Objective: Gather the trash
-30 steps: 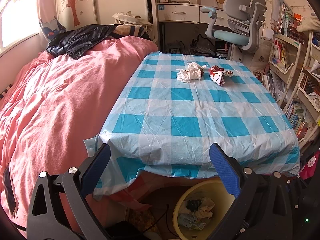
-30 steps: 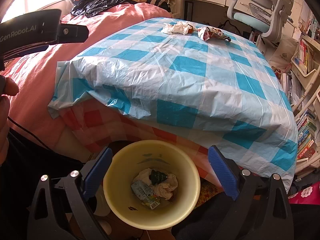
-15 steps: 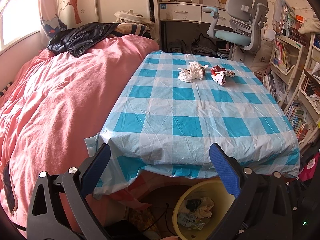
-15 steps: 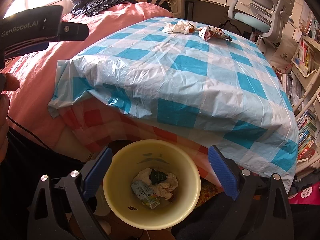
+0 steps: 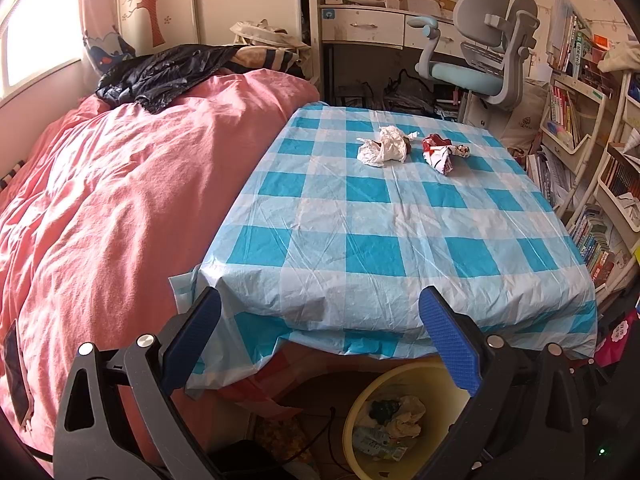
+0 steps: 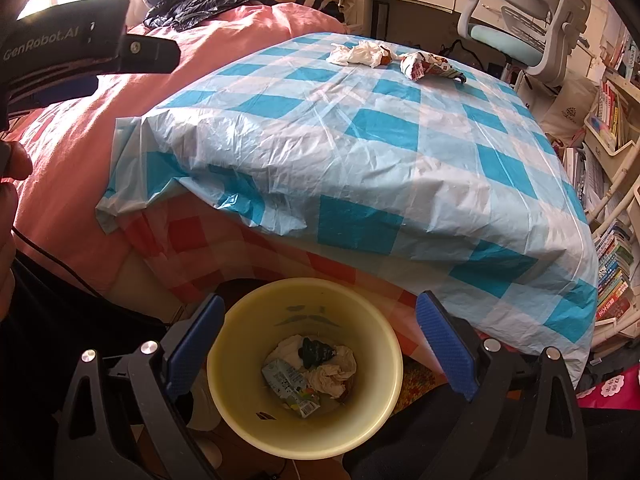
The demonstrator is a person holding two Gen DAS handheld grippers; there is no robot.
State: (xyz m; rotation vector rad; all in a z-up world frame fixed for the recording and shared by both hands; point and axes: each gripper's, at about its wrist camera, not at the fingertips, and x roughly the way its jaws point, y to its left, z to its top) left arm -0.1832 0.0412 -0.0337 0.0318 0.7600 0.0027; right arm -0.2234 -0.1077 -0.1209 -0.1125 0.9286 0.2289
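Two scraps remain far across the checked tablecloth (image 5: 360, 216): a white paper wad (image 5: 384, 146) beside a red wrapper (image 5: 440, 154). Below its near edge the yellow bin (image 6: 240, 380) waits, part-filled. Left gripper (image 5: 320, 320) and right gripper (image 6: 320, 320) hover empty, jaws spread, likely ready to reach.

Tabletop cloth (image 5: 368, 248): blue-white check. Bed cover (image 5: 120, 200): pink. Bin (image 6: 240, 400): pale yellow. Crumpled tissue (image 5: 384, 146): white. Wrapper (image 5: 440, 154): red-white.
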